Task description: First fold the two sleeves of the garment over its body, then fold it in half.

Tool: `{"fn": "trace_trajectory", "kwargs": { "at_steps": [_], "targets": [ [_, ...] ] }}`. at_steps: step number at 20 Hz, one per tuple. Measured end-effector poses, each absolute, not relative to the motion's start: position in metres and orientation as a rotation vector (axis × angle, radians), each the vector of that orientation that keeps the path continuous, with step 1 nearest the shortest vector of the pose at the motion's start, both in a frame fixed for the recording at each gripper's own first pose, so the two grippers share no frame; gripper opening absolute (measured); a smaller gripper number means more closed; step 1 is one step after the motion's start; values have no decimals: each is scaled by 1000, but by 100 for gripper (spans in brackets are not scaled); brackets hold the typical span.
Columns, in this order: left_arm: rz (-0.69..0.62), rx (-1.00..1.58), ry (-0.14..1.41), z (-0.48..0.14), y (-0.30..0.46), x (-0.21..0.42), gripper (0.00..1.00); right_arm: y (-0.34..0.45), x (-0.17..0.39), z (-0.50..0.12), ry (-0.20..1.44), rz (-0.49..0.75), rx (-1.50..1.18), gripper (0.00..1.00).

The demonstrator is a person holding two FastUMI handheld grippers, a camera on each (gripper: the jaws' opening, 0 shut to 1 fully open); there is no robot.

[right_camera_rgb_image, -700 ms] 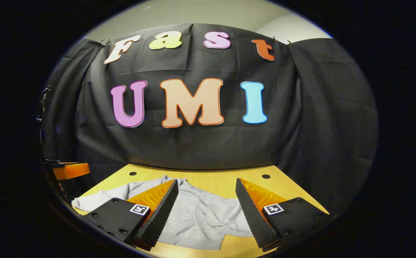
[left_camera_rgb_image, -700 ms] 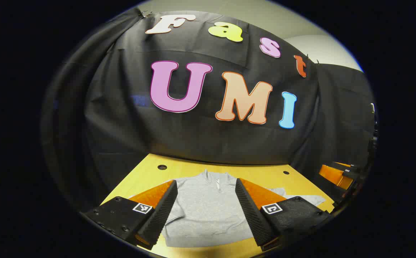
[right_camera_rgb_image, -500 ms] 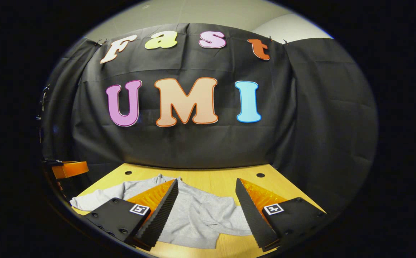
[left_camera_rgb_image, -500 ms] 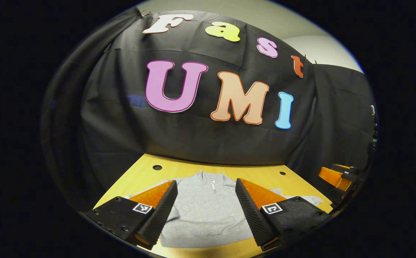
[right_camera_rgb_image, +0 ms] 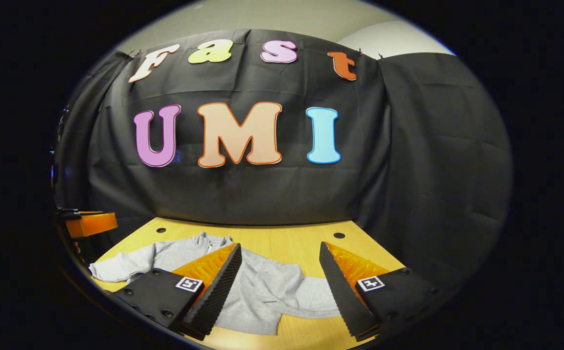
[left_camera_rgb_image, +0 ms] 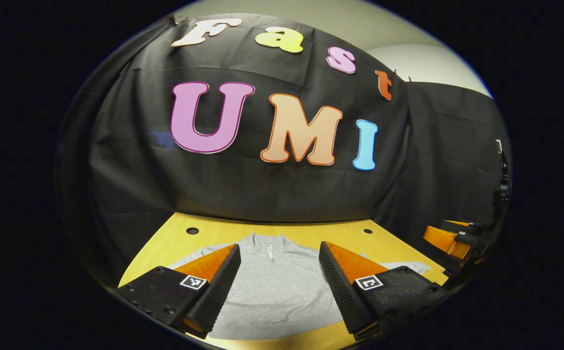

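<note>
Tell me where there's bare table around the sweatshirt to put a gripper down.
Bare table runs as a strip between the sweatshirt's collar and the black cloth wall, widest toward the far right corner by a hole. There is also a narrow strip at the near edge below the hem. The middle is crowded: the sweatshirt and its spread sleeves cover it.

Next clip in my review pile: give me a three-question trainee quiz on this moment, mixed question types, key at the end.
1. True or false: the left claw is shut on the grey garment.
2. Which colour is the table? A) white B) yellow wood C) black
3. Fill in: both sleeves lie spread, so the first fold is ____ done.

Key:
1. False; both it and the right claw are open above the garment.
2. B
3. not yet
</note>
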State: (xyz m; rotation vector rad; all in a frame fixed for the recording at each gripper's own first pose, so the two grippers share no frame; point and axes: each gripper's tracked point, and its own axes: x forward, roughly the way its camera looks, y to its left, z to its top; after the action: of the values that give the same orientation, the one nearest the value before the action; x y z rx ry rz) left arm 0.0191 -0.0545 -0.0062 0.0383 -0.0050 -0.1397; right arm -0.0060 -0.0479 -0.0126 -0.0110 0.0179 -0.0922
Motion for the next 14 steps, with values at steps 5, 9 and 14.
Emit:
{"fn": "trace_trajectory", "kwargs": {
  "at_steps": [5,9,14],
  "targets": [
    [-137,43,-3,-7,-56,21,95,-67,-3,-16,17,-117,-29,99],
    [-110,62,-5,-4,-48,21,94,-110,-1,-31,37,-185,-64,100],
    [-80,75,-10,-3,-44,19,95,-181,-3,-65,97,-285,-66,97]
  ]
}}
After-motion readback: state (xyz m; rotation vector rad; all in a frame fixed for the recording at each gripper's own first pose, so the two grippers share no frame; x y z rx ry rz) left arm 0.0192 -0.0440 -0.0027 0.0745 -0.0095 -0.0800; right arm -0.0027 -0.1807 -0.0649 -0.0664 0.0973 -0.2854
